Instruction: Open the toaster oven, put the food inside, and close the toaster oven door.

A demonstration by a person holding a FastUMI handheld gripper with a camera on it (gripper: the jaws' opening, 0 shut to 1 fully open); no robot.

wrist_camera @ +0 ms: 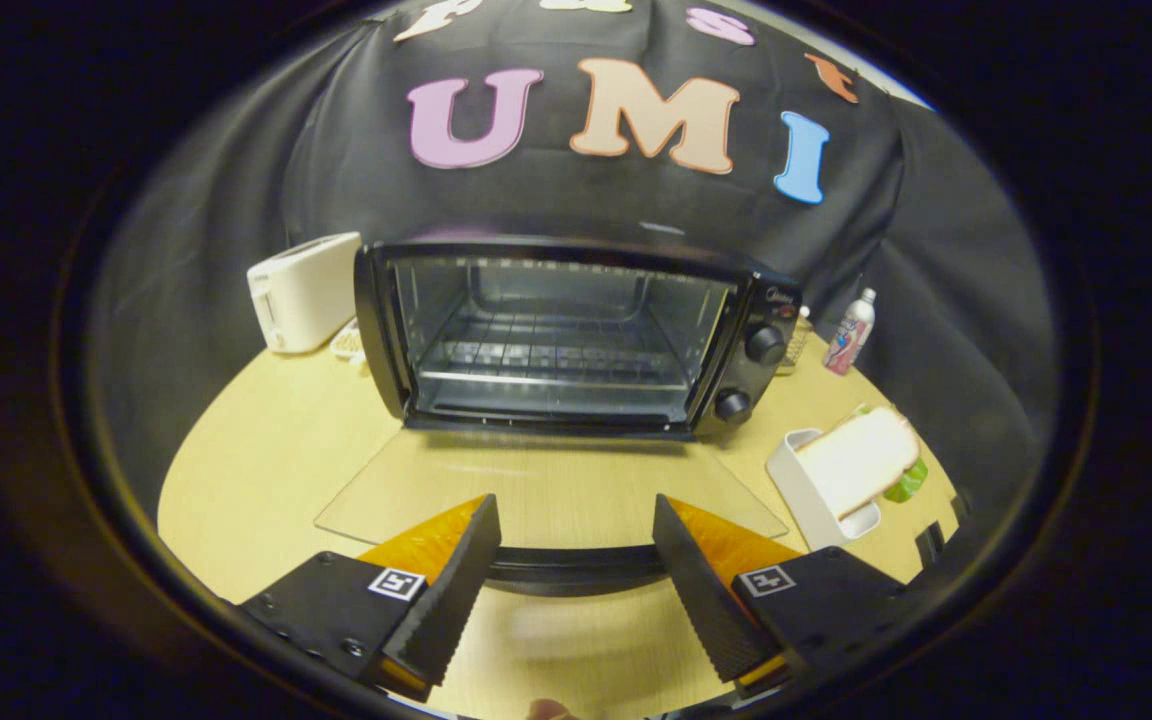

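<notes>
A black toaster oven (576, 335) stands on the wooden table with its glass door (551, 490) folded down flat toward me. Its wire rack (546, 360) is bare. The door's dark handle (576, 570) lies across the gap between my fingers, near their tips. My gripper (576, 525) is open and neither finger presses on the handle. The food, a slice of toast over something green (861, 460), leans in a white holder (816, 495) to the right of the door, beyond my right finger.
A white pop-up toaster (304, 290) sits left of the oven. A small bottle (851, 332) stands behind the oven's right side. The oven's two knobs (748, 375) face me. The round table (266, 460) has bare wood on the left.
</notes>
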